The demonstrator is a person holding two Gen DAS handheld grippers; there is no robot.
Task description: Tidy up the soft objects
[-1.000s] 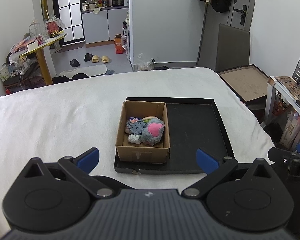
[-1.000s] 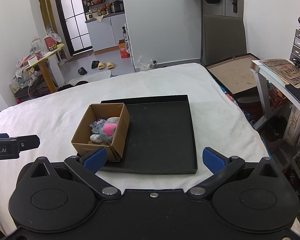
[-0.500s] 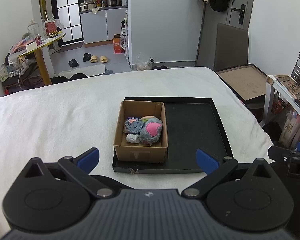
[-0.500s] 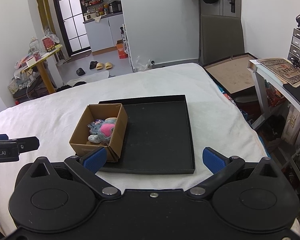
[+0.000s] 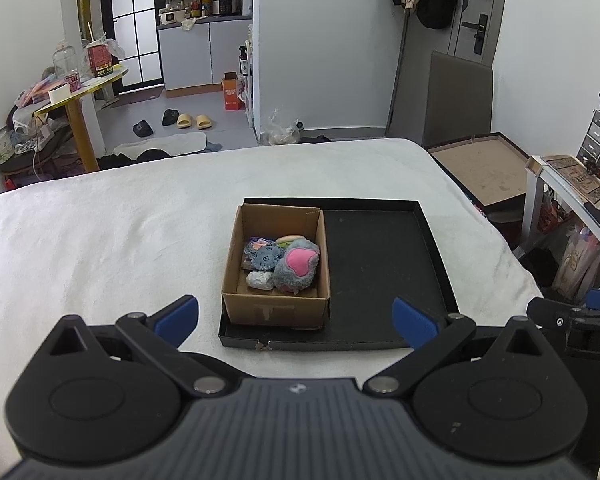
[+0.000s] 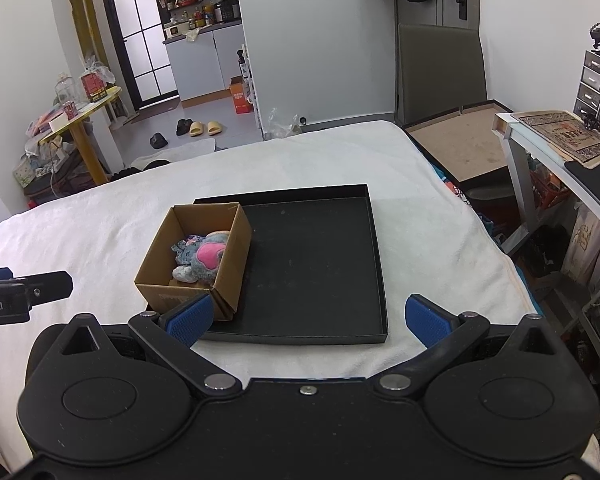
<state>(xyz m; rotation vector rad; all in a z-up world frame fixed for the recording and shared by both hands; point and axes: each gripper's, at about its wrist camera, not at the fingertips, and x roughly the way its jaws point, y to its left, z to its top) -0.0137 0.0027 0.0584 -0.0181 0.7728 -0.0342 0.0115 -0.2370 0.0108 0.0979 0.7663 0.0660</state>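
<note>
Two grippers hang wide open and empty over the white-blanketed bed (image 5: 100, 232): our left gripper (image 5: 296, 320) and our right gripper (image 6: 308, 318), blue pads spread. Ahead, the brown cardboard box (image 5: 274, 308) sits in the left part of the shallow black square tray (image 5: 384, 264), and the soft objects are piled inside it: a grey plush with a pink heart patch (image 5: 298, 264), a blue-grey fabric toy (image 5: 265, 257), a small white lump (image 5: 260, 280). We judge them light, squashy and unbreakable; pinch the grey plush across its fluffy body, reaching down past the box wall. Compared with a second ago, the tray sits slightly farther off in both views; nothing in it has shifted.
</note>
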